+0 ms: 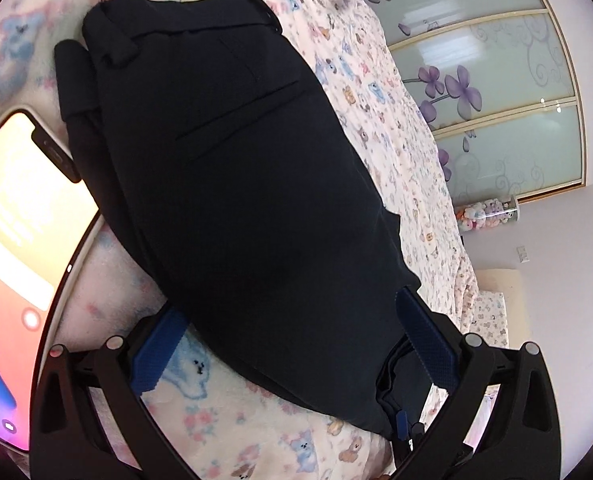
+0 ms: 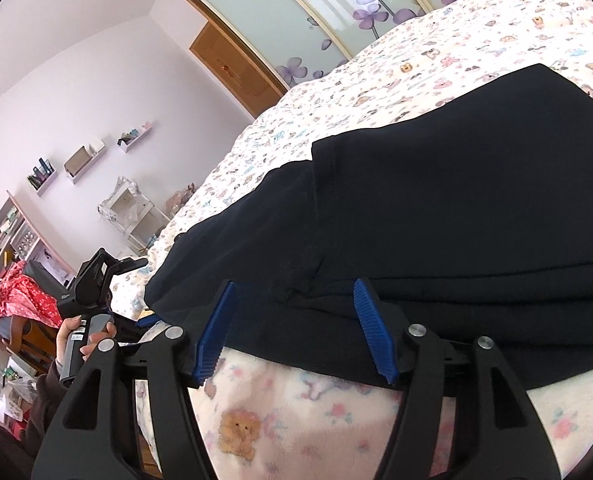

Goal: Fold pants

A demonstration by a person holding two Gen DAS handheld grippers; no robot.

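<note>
Now pants (image 1: 232, 168) lie folded on bed (image 1: 396, 128), waistband toward far end, near bed's front edge. Left gripper (image 1: 292, 344) jaws wide, straddling pants' near edge; pads not pressing cloth. Right gripper (image 2: 294, 328) jaws apart around folded layers at near edge, not pinching. Phone (image 1: 12, 216) beside pants at left. Hand (image 2: 76, 336) grips left gripper's handle.
</note>
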